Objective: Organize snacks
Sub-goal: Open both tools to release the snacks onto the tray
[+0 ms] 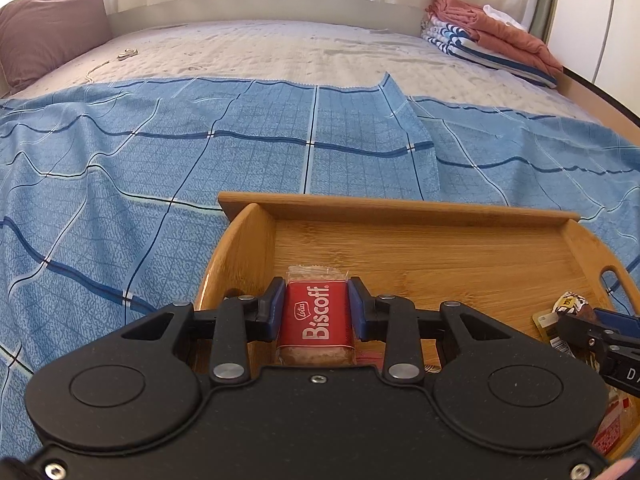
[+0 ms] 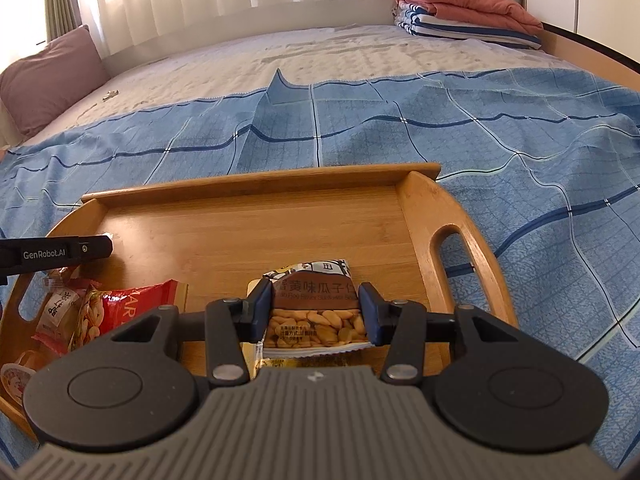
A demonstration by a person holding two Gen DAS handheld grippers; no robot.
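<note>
A wooden tray [image 1: 420, 216] lies on the blue checked sheet. My left gripper [image 1: 317, 294] is shut on a red Biscoff biscuit pack [image 1: 316, 318], held over the tray's left end. In the right wrist view my right gripper [image 2: 316, 300] is shut on a sunflower-seed packet [image 2: 316, 312], brown and white on top with seeds pictured below, over the right part of the tray [image 2: 256, 184]. The right gripper's finger [image 1: 600, 328] shows at the right edge of the left view, and the left gripper's black side [image 2: 56, 254] enters the right view from the left.
Several snack packs [image 2: 72, 320], one red, lie in the tray's near left corner. The tray has cut-out handles [image 2: 452, 256] at its ends. Folded blankets [image 1: 492, 36] sit at the bed's far right, and a mauve pillow [image 1: 44, 28] at the far left.
</note>
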